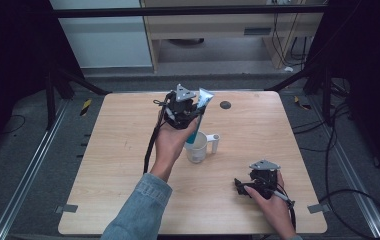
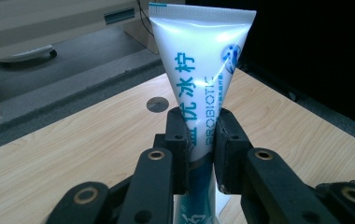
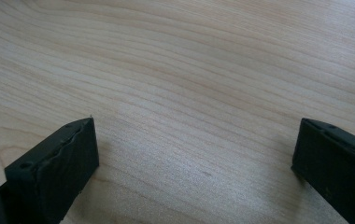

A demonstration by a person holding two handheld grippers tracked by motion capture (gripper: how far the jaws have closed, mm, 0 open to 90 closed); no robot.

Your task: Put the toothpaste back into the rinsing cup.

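While my left gripper (image 2: 200, 140) pinches the tube (image 2: 199, 60) over the cup (image 1: 196, 147), I should lower it straight, cap down; my right gripper (image 3: 194, 158), jaws wide, rests right of the cup.

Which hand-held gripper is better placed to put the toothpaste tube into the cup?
Left. The left hand-held gripper is shut on the toothpaste tube, held just above the cup. The right hand-held gripper is open and empty, low over the table, away from the cup.
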